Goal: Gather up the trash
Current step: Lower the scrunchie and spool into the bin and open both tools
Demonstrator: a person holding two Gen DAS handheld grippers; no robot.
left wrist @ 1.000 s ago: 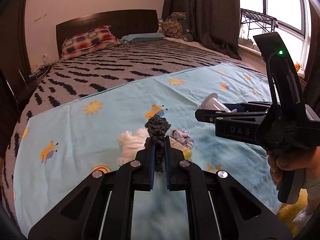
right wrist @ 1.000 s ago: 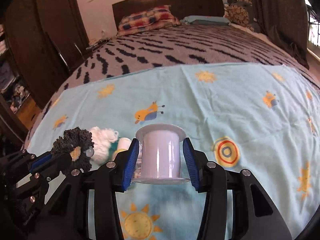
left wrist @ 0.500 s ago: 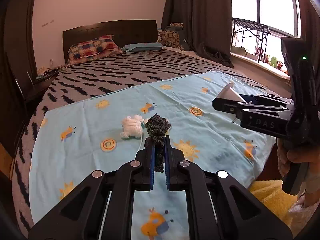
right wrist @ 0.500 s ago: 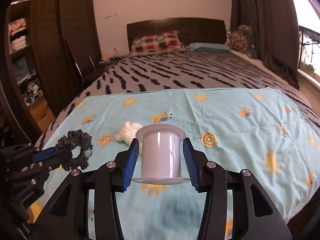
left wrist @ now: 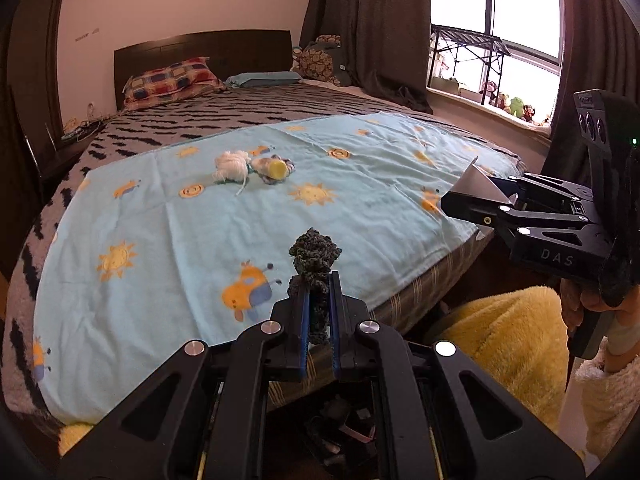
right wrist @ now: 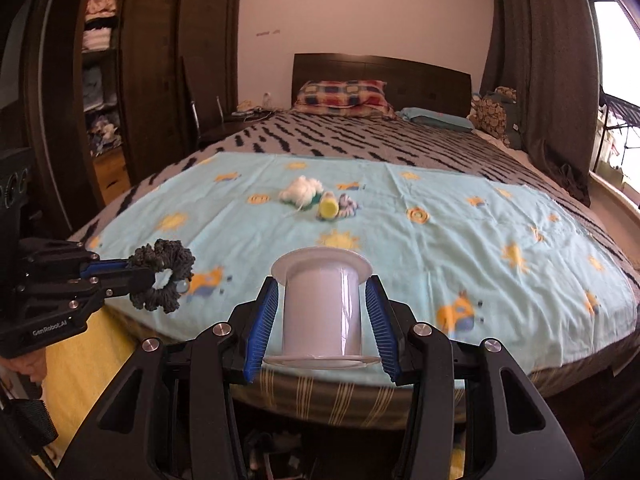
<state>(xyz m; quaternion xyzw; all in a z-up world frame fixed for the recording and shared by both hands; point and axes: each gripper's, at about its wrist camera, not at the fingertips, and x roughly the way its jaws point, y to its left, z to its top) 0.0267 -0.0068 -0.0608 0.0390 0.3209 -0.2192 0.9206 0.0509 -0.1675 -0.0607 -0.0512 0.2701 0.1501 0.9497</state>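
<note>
My left gripper (left wrist: 318, 304) is shut on a dark grey knitted scrunchie (left wrist: 314, 254), held in the air off the bed's foot edge; it also shows in the right wrist view (right wrist: 162, 274). My right gripper (right wrist: 322, 320) is shut on a white plastic spool (right wrist: 322, 308), seen side-on in the left wrist view (left wrist: 474, 184). Left on the light blue patterned sheet (left wrist: 180, 232) lie a white yarn ball (left wrist: 230, 166), a yellow-capped item (left wrist: 276, 168) and a blue-white scrap (right wrist: 348, 204).
The bed has a striped cover (right wrist: 380, 140) and pillows (right wrist: 344, 96) by the dark headboard. A yellow fluffy rug or garment (left wrist: 512, 336) lies below right. A dark bin-like opening with clutter (left wrist: 344, 432) sits under the grippers. A wardrobe (right wrist: 100, 80) stands left, a window (left wrist: 500, 40) right.
Both grippers have pulled back from the middle of the bed to beyond its foot edge, each keeping its hold. The items left on the sheet look farther away.
</note>
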